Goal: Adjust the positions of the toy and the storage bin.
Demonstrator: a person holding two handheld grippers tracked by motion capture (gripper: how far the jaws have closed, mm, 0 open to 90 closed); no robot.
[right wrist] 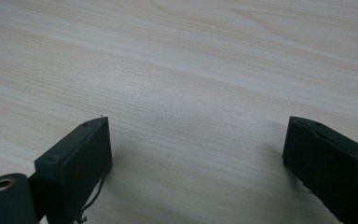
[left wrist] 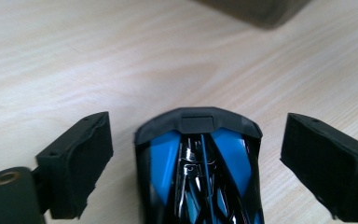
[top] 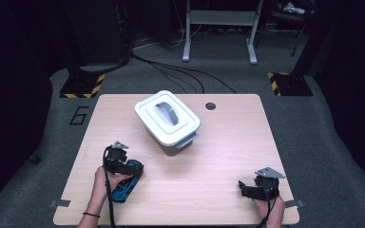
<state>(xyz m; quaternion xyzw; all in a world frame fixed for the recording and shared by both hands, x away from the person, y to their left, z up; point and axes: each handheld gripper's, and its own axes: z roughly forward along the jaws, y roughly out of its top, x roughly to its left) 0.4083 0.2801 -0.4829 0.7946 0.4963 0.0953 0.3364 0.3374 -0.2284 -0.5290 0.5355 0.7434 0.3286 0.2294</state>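
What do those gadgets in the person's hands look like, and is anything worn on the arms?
Both the left gripper and right gripper are black, each with two blocky black jaws, a grey three-cornered plate on top and a trailing black cable. A dark band circles the left wrist; forearms are bare.

From my left gripper view, the blue and black toy car (left wrist: 199, 172) is cut off by the bottom edge, rear end unseen. In the high view my left gripper (top: 121, 164) covers part of that car. Beyond the car, the grey box (left wrist: 256, 10) is a blurred corner cut by the top edge. The box's contents sit hidden under its white lid (top: 167, 116).
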